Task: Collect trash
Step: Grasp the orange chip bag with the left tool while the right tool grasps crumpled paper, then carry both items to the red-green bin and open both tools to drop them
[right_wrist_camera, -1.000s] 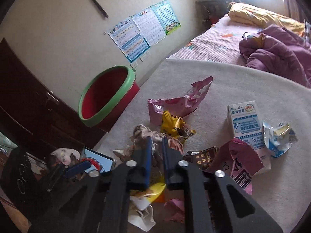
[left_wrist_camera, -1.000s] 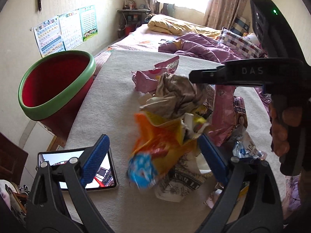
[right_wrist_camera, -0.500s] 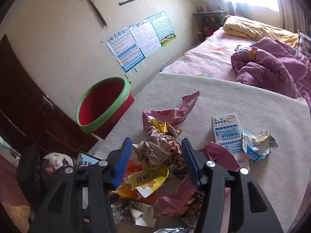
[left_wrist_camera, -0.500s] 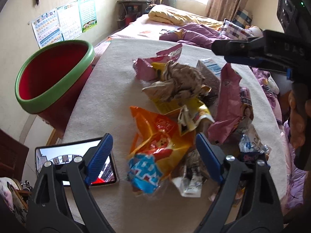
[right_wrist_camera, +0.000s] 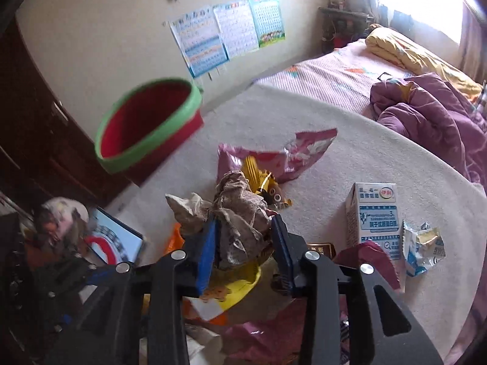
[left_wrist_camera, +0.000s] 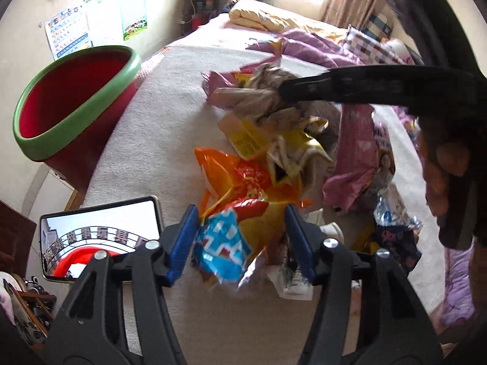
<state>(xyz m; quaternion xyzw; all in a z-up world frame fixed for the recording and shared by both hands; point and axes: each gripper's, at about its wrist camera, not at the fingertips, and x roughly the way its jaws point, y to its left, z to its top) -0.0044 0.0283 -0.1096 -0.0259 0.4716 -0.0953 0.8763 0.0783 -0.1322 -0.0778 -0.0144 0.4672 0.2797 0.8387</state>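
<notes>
Item one: we recorded a red bin with green rim point(left_wrist_camera: 76, 112) standing off the far-left edge of the carpeted counter point(left_wrist_camera: 158, 140).

Item two: the trash pile, to the right of the bin on the counter. In it we noted an orange and blue snack wrapper point(left_wrist_camera: 237, 213), a crumpled brown paper wad point(right_wrist_camera: 240, 213), a torn pink bag point(right_wrist_camera: 286, 158), a white milk carton point(right_wrist_camera: 376, 213) at the pile's right side and a small crushed packet point(right_wrist_camera: 423, 246) just beside the carton.

Item three: our left hand-held gripper point(left_wrist_camera: 240, 234) stood spread, its blue pads either side of the snack wrapper.

Item four: our right hand-held gripper point(right_wrist_camera: 245, 249) pinched the paper wad between its pads.

Item five: a lit tablet point(left_wrist_camera: 100, 237) lay on the counter, nearer us than the bin.
</notes>
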